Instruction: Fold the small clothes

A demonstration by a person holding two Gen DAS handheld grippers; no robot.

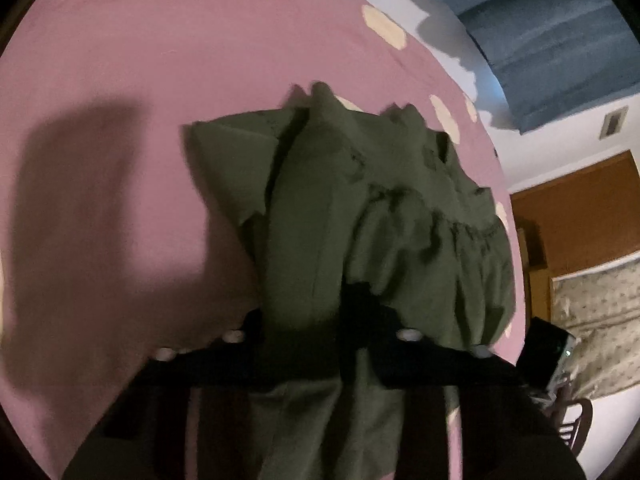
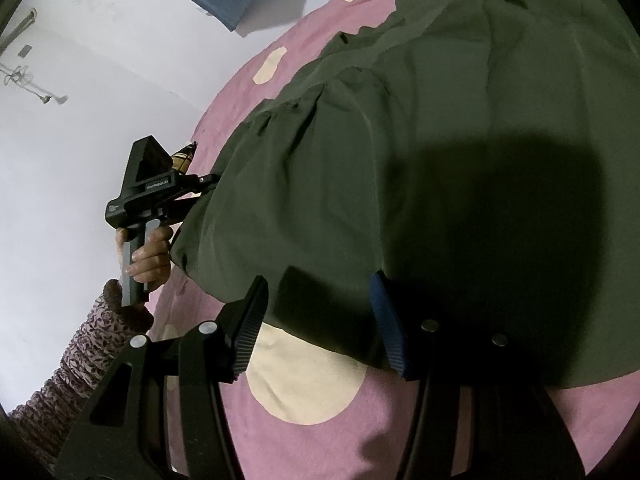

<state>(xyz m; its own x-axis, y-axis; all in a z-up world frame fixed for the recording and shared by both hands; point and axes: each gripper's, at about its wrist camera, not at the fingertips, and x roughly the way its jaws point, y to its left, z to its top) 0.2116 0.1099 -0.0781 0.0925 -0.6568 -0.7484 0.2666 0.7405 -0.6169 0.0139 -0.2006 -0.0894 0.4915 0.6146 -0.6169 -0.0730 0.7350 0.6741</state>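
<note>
A small dark green garment (image 2: 420, 152) with a gathered ruffle seam lies on a pink bedspread with cream dots (image 2: 312, 432). In the left wrist view the green garment (image 1: 360, 208) is bunched and lifted, a fold of it pinched between the fingers of my left gripper (image 1: 320, 344), which is shut on it. The left gripper also shows in the right wrist view (image 2: 200, 184), held in a hand at the garment's left edge. My right gripper (image 2: 320, 320) is open, its fingers straddling the garment's near hem, one pad over the cloth.
The bedspread (image 1: 120, 80) stretches far to the left. A white wall (image 2: 100, 60) and a blue curtain (image 1: 560, 40) lie beyond the bed. A brown door (image 1: 580, 208) and a patterned mattress (image 1: 600, 320) stand to the right.
</note>
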